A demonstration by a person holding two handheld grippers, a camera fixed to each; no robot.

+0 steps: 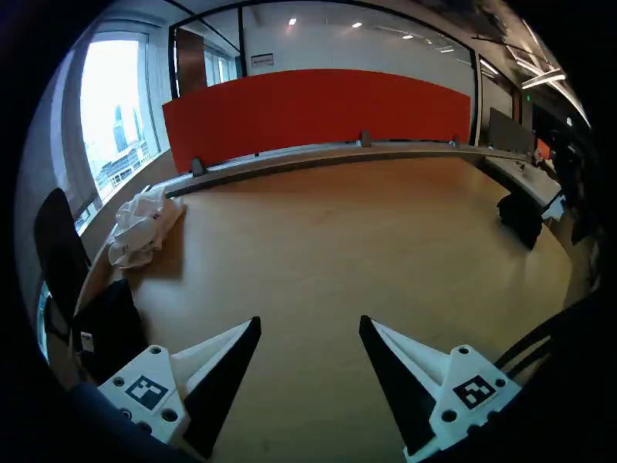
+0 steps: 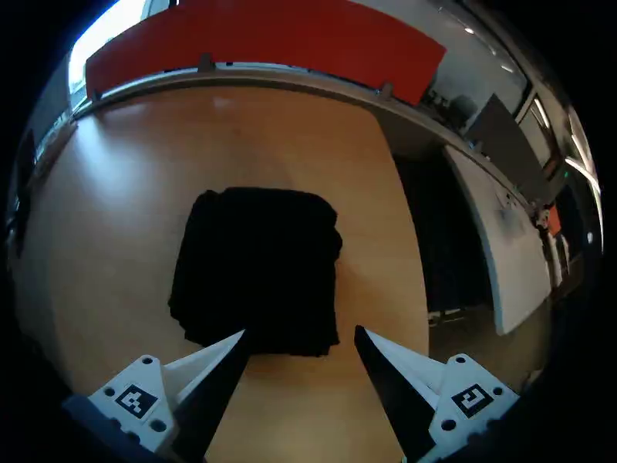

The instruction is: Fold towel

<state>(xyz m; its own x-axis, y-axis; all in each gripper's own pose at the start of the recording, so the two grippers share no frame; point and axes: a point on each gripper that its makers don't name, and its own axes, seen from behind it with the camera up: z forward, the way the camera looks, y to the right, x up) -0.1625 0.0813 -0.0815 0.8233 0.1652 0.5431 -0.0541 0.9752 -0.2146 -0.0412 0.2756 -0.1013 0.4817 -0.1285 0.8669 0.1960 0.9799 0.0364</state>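
Left gripper view: table top (image 1: 347, 255), pale wood-grain surface, smooth, with a soft satin sheen; crumpled white cloth (image 1: 139, 228) at the left edge of the frame, matt and creased; red partition (image 1: 316, 108) across the upper frame, flat matt finish, material uncertain; glass wall (image 1: 355, 38) above it, glossy. Left gripper (image 1: 309, 319), bottom of frame: smooth white plastic bodies, matt black fingers (image 1: 224, 370). Right gripper view: towel (image 2: 258, 266) at centre, black cloth, matt, weave too dark to tell, lying on the smooth wood-look top, which shows a brighter sheen toward the upper left; right gripper (image 2: 300, 332), bottom of frame, in like white plastic and matt black
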